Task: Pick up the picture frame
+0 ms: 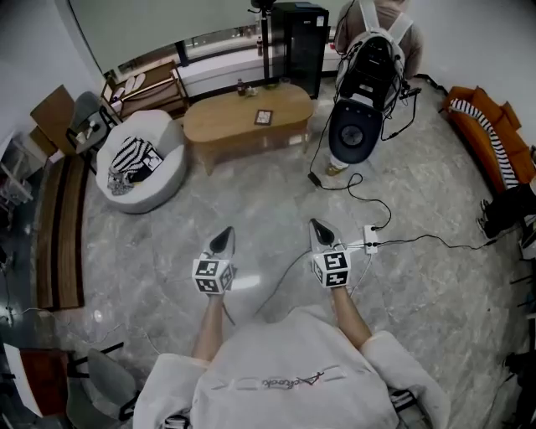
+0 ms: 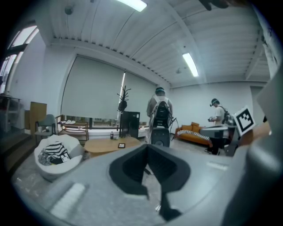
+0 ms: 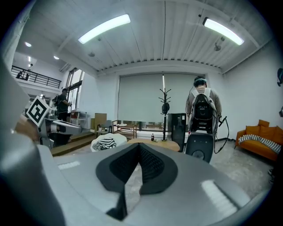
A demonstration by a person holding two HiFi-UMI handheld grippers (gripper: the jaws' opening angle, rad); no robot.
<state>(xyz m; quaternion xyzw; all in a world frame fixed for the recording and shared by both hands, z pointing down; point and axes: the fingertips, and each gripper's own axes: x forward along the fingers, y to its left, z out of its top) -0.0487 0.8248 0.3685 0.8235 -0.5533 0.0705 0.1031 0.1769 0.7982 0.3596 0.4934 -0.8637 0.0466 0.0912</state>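
Head view, findings: my left gripper (image 1: 223, 240) and my right gripper (image 1: 321, 235) are held side by side over the marble floor (image 1: 435, 276), both pointing ahead and slightly down. The left gripper view and the right gripper view each show the jaws pressed together with nothing between them. Just right of the right gripper, a white power strip (image 1: 371, 239) lies on the floor with cables running off it. The picture frame (image 1: 264, 117) sits on the oval wooden table (image 1: 219, 126), ahead of me and well apart from both grippers. Left of the table stands a white beanbag chair (image 1: 167, 172) carrying a striped cloth (image 1: 130, 155). Right of the table a person (image 1: 400, 25) wearing a backpack (image 1: 373, 59) faces away. An orange sofa (image 1: 490, 138) sits at the far right.
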